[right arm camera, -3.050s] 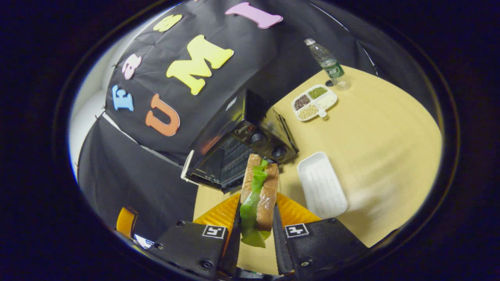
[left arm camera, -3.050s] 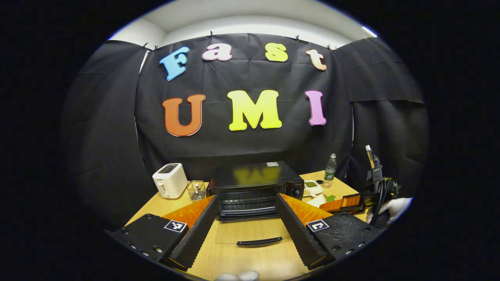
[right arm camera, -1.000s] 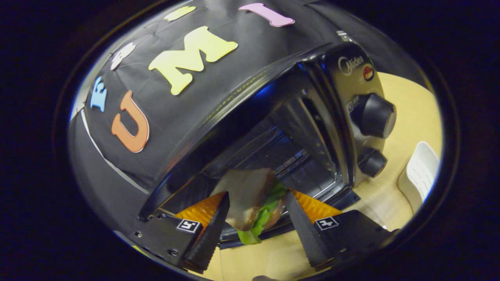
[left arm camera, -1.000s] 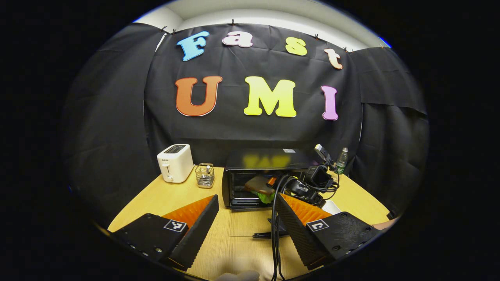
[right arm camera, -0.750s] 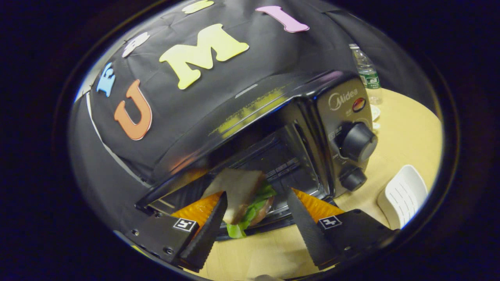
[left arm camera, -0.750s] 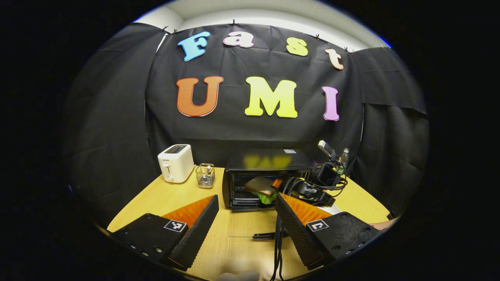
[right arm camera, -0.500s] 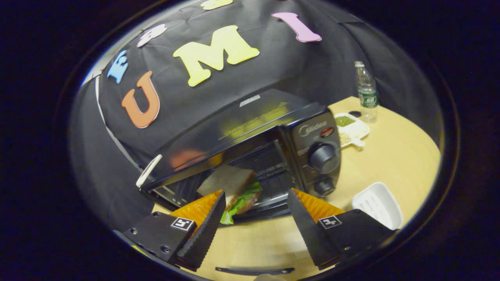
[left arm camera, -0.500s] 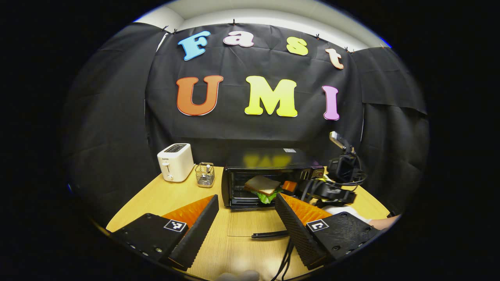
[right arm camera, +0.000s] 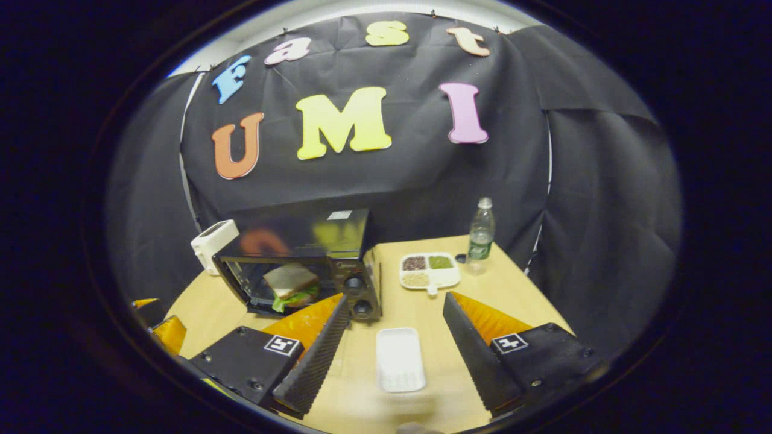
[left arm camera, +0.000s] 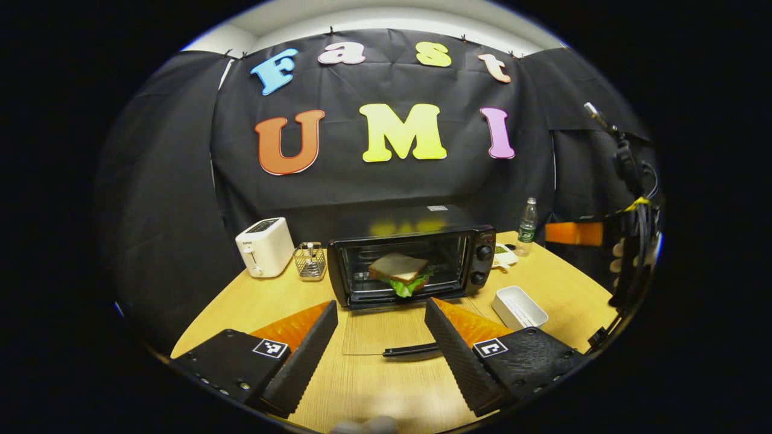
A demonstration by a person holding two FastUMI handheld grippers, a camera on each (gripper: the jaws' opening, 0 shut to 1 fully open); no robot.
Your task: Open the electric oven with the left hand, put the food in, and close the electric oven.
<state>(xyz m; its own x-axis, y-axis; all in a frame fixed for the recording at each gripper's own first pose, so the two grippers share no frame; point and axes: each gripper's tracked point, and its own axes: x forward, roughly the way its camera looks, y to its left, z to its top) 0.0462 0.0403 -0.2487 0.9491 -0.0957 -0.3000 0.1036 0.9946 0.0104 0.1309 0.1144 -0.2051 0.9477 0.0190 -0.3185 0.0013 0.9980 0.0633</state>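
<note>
Glass and light, the oven (left arm camera: 416, 256) door (left arm camera: 386, 337) lies flat before the sandwich (left arm camera: 399, 272) inside; my left tongs (left arm camera: 381, 343) and right tongs (right arm camera: 392, 355), both wide open and empty, should lift its stiff handle (left arm camera: 411, 349).

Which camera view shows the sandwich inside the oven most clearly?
The left gripper view: it faces the open oven head-on, with the sandwich on the rack. The right gripper view shows the sandwich smaller, at an angle.
</note>
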